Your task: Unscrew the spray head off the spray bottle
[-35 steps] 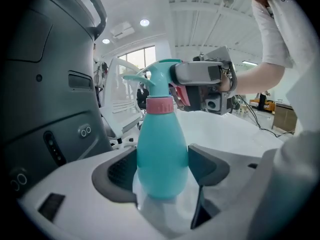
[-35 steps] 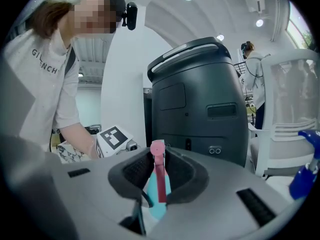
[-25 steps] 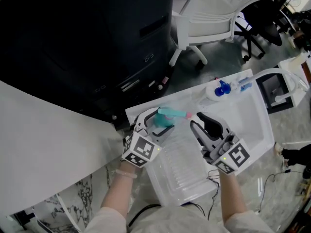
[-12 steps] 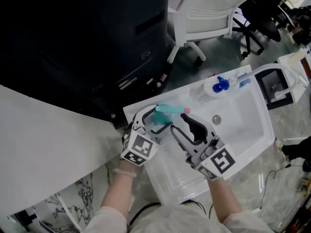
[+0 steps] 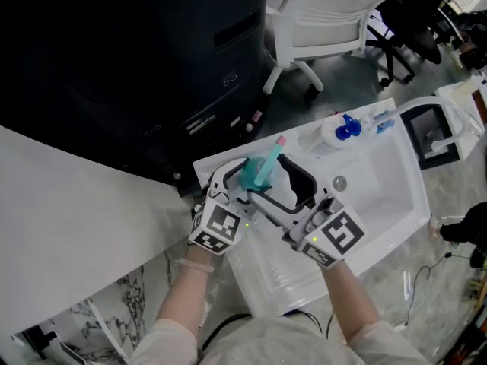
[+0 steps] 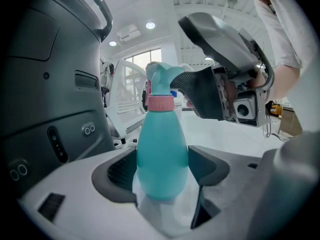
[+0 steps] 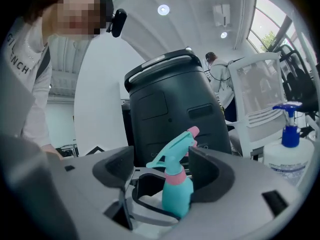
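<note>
Two bottles | spray bottle (image 5: pixel 251 176); pump bottle (image 5: pixel 335 133) on sink (image 5: pixel 384 185) | chair (image 5: pixel 327 23) behind

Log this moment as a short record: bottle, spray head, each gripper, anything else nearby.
Spray bottle: teal, upright, gripped at its body
Spray head: teal with a pink nozzle tip, seated on the pink collar; not yet off
Left gripper: shut on the spray bottle
Right gripper: jaws opening, one on either side of the spray head, pads not pressing on it
Nearby: white bottle with blue pump head, at the far edge of the white tray
</note>
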`<action>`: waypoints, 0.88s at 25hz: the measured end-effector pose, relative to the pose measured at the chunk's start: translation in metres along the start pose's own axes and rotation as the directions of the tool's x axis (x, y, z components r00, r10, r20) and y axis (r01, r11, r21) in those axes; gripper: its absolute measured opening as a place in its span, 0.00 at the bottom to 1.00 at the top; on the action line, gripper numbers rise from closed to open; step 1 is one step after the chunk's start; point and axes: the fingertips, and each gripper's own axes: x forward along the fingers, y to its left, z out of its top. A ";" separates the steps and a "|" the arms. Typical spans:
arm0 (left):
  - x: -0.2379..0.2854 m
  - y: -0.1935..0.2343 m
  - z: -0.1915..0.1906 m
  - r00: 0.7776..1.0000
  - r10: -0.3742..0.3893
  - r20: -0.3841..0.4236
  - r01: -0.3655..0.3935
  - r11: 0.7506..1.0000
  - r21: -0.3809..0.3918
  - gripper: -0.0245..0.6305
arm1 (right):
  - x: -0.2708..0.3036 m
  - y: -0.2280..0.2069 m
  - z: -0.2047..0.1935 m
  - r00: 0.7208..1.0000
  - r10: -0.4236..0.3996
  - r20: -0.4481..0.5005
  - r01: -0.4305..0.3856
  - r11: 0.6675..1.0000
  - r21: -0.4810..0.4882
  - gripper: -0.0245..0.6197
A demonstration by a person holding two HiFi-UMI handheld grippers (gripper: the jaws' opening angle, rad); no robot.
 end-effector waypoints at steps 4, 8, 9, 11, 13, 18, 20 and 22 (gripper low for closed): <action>0.000 0.000 0.000 1.000 -0.001 -0.004 0.001 1.000 -0.006 0.53 | 0.012 0.004 -0.002 0.999 -0.007 -0.031 0.005 0.998 -0.057 0.55; 0.000 0.000 0.000 1.000 -0.002 -0.003 0.002 1.000 -0.013 0.53 | 0.009 0.000 -0.010 0.996 -0.047 -0.075 0.038 0.991 -0.125 0.47; 0.000 0.000 0.000 1.000 -0.002 -0.004 0.001 1.000 -0.015 0.53 | 0.006 -0.003 -0.013 0.994 -0.067 -0.088 0.055 0.990 -0.133 0.45; 0.000 0.001 -0.001 1.000 -0.002 -0.005 0.002 1.000 -0.021 0.53 | 0.000 -0.008 -0.015 0.991 -0.099 -0.093 0.086 0.987 -0.137 0.43; 0.000 0.001 0.000 1.000 -0.002 -0.005 0.002 1.000 -0.026 0.53 | -0.007 -0.012 -0.015 0.990 -0.119 -0.081 0.109 0.986 -0.125 0.41; 0.001 0.001 0.000 1.000 -0.003 0.000 0.003 0.999 -0.034 0.53 | -0.022 -0.026 -0.015 0.985 -0.163 -0.058 0.156 0.982 -0.106 0.38; 0.002 0.001 -0.001 1.000 -0.005 0.000 0.005 0.999 -0.037 0.53 | -0.026 -0.031 -0.016 0.983 -0.175 -0.061 0.169 0.981 -0.100 0.37; 0.002 0.002 -0.002 1.000 -0.004 -0.004 0.003 0.999 -0.040 0.53 | -0.027 -0.035 -0.015 0.982 -0.181 -0.060 0.175 0.980 -0.096 0.38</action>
